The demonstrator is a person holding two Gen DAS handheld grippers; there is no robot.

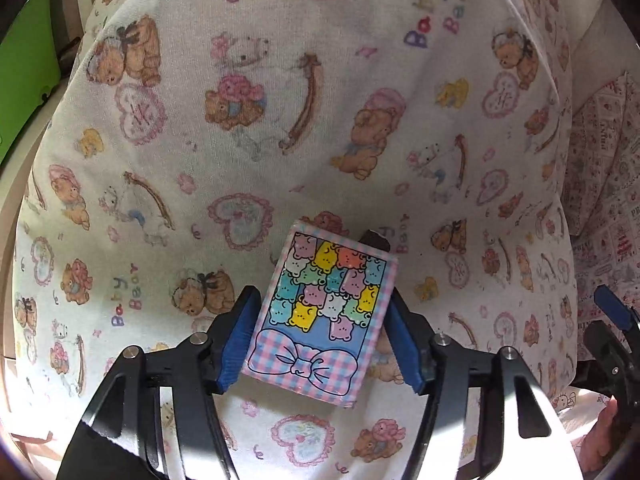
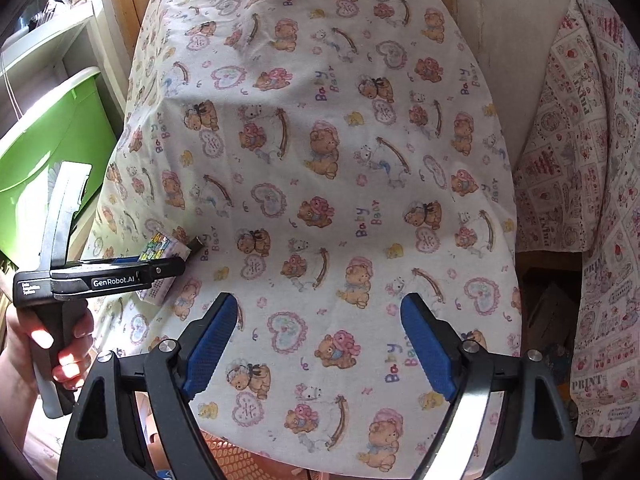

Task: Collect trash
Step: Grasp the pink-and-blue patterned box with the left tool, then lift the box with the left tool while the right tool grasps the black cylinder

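Left gripper (image 1: 320,312) clamped a small bear-print box (image 1: 320,312) by its long sides — a hold suited to lifting it off the teddy-bear cloth (image 1: 280,120). Right gripper (image 2: 320,344) hovered released and empty — presumably free for other trash.

The left gripper (image 1: 320,320) has its blue pads (image 1: 240,340) pressed against both long sides of a small bear-print box (image 1: 320,312). In the right wrist view a bare hand (image 2: 60,344) wraps its handle. The right gripper (image 2: 320,344) hangs with jaws spread wide, nothing between its pads (image 2: 210,346).
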